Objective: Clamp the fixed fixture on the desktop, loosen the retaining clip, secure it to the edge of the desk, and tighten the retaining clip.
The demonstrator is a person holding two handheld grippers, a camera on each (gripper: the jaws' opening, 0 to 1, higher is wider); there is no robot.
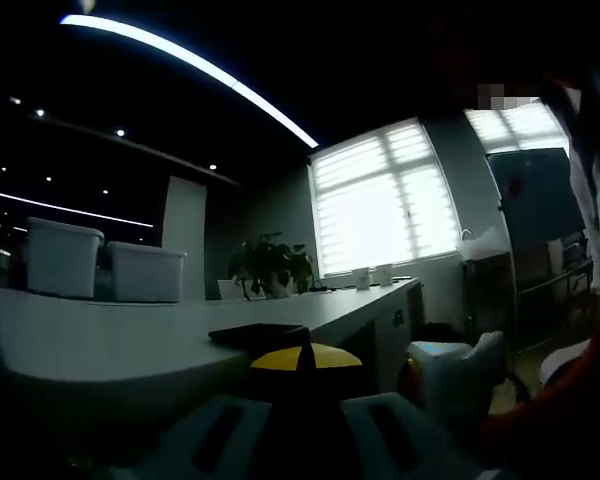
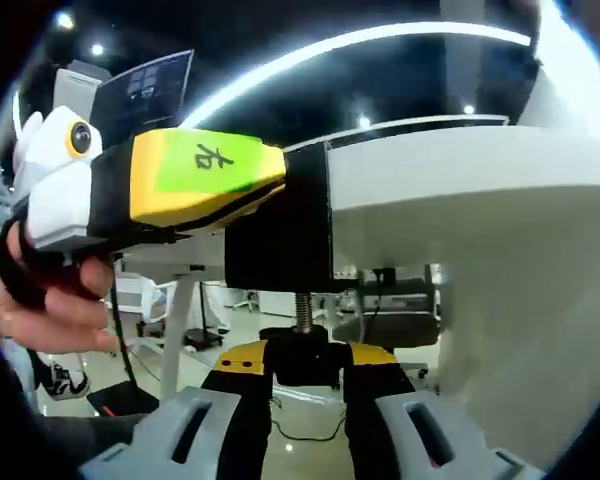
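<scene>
The black clamp fixture sits over the edge of the white desk. Its threaded screw hangs below and ends in a black knob. My right gripper reaches up from beneath, its yellow-tipped fingers shut on that knob. My left gripper, yellow with a green label, comes in from the left and is shut on the clamp body. In the left gripper view, the fixture's flat black top plate lies on the desk just beyond my left gripper, whose jaws are pressed together.
Two white bins, a potted plant and cups stand on the far part of the desk before a bright window. A person's hand holds the left gripper. Desk legs and cables lie underneath.
</scene>
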